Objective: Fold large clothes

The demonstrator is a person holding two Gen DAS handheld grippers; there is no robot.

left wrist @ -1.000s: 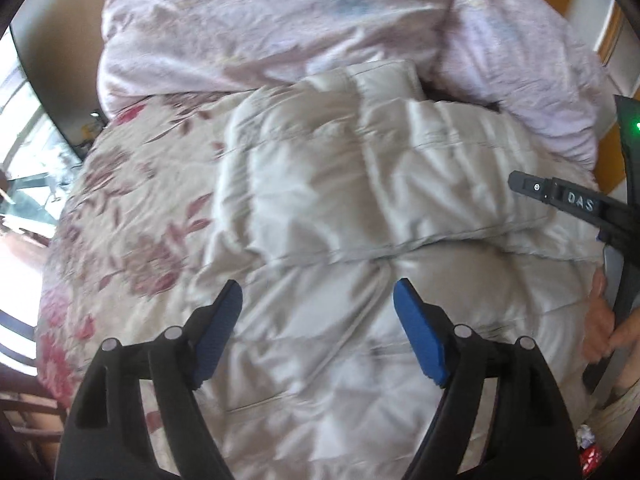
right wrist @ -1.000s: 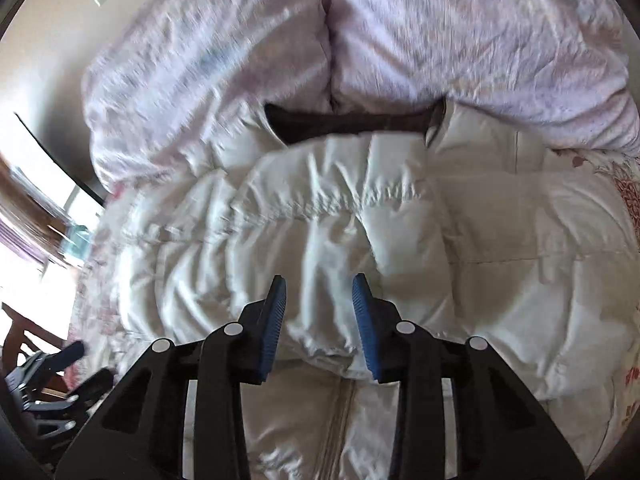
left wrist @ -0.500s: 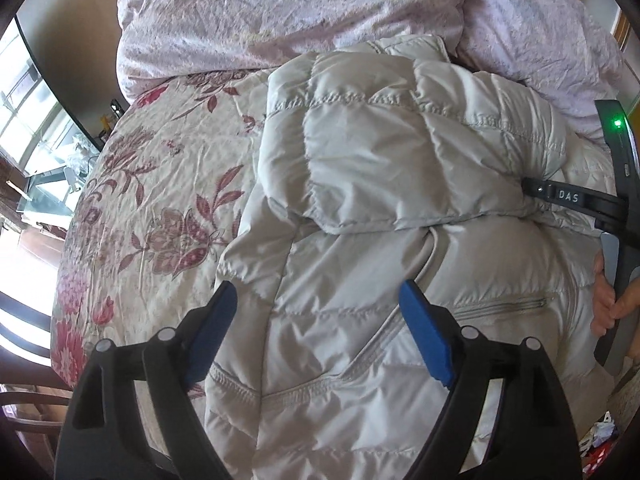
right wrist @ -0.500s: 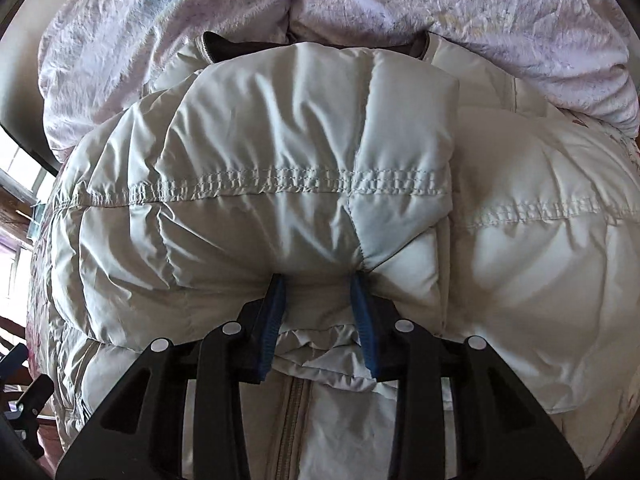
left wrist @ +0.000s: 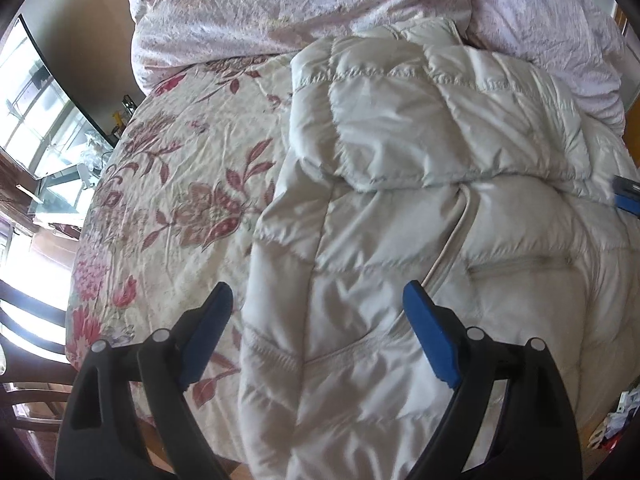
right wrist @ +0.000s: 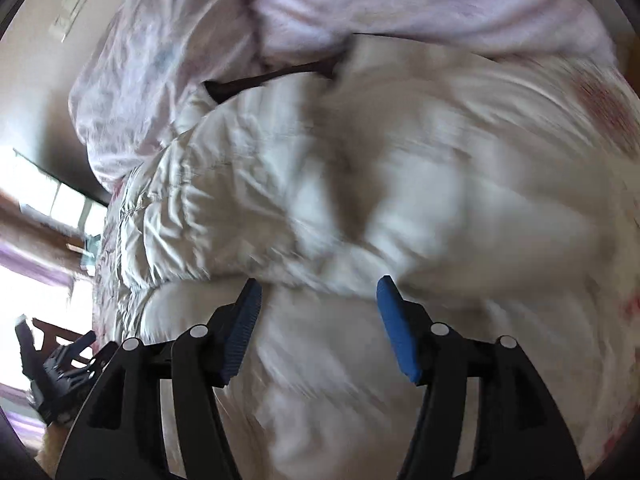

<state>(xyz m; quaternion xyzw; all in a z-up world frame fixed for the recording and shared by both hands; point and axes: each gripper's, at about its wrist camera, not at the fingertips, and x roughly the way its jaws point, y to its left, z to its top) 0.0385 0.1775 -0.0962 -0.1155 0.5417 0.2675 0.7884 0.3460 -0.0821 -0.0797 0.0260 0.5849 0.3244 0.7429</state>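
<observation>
The pale quilted jacket (left wrist: 400,216) lay on the bed (left wrist: 180,184), one puffy part folded over its zipper. Above it, both grippers' fingers were opening, pinching nothing: left gripper (left wrist: 316,332), right gripper (right wrist: 316,320).

The bed (left wrist: 172,184) is covered by a cream bedspread printed with red and pink flowers. On it lies a pale quilted down jacket (left wrist: 400,240), one part folded back over its zippered front. Against the jacket's far edge a rumpled lilac duvet (left wrist: 304,4) is heaped across the head of the bed. Bare floral bedspread shows left of the jacket, out to the bed's edge.
</observation>
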